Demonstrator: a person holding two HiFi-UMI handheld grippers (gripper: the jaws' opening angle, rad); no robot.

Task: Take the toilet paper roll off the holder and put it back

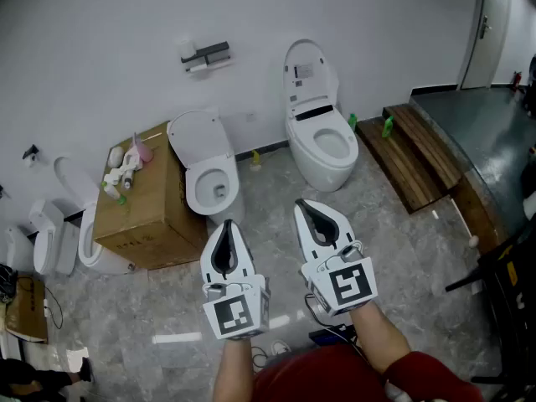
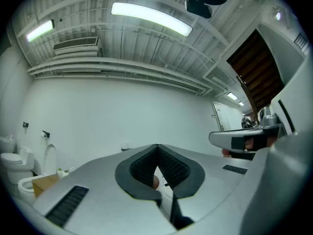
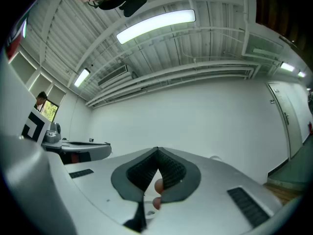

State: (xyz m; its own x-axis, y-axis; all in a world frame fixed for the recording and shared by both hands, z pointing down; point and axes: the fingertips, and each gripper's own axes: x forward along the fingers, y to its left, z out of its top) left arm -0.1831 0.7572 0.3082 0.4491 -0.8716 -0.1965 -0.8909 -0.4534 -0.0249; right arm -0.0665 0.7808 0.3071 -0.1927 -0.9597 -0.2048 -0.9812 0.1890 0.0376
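The toilet paper holder (image 1: 207,55), a dark bar with a small shelf, is fixed to the white wall at the back, left of the tall toilet. A white roll (image 1: 186,48) sits at its left end. Both grippers are held low in front of the person, far from the wall and pointing toward it. My left gripper (image 1: 227,224) is shut with nothing between its jaws, and its tips meet in the left gripper view (image 2: 157,146). My right gripper (image 1: 300,203) is also shut and empty, its tips touching (image 3: 157,150).
A white toilet (image 1: 209,178) with its lid raised stands straight ahead, and a taller one (image 1: 322,136) is to its right. A cardboard box (image 1: 142,203) with bottles on top stands at the left. A wooden step (image 1: 419,153) and a raised dark floor lie at the right.
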